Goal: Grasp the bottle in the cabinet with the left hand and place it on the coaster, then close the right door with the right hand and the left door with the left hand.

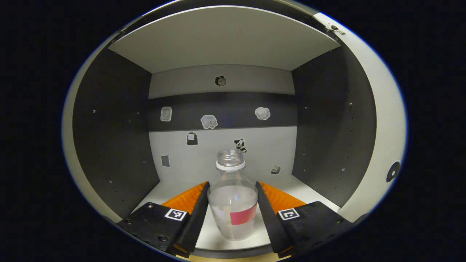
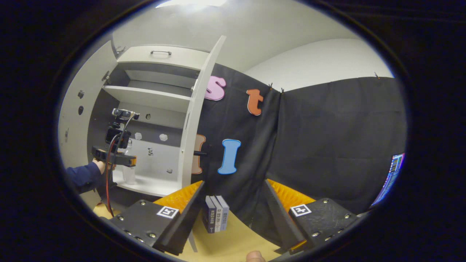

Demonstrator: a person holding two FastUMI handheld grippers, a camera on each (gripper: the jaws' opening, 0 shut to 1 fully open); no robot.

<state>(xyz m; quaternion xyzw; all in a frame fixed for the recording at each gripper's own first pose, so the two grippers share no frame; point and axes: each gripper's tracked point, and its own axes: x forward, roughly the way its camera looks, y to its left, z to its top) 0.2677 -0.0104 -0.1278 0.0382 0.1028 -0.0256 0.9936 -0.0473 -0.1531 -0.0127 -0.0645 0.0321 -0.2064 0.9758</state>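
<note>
A clear plastic bottle [image 1: 233,203] without a cap and with a red label stands on the white bottom shelf [image 1: 313,191] of the open cabinet. My left gripper [image 1: 233,185] is inside the cabinet, both fingers pressed against the bottle's sides. In the right gripper view that same gripper [image 2: 120,158], held by a hand in a dark sleeve, sits at the bottle [image 2: 129,174] on the shelf. Both cabinet doors stand open: the left door [image 2: 78,120] and the right door [image 2: 194,123]. My right gripper [image 2: 235,185] hovers open over the table, holding nothing.
Small stickers dot the cabinet's back wall [image 1: 218,145], and an upper shelf [image 1: 222,40] runs overhead. A few upright books [image 2: 216,218] stand on the tan table [image 2: 233,240] near the right door. A lit screen [image 2: 391,178] is at the far right.
</note>
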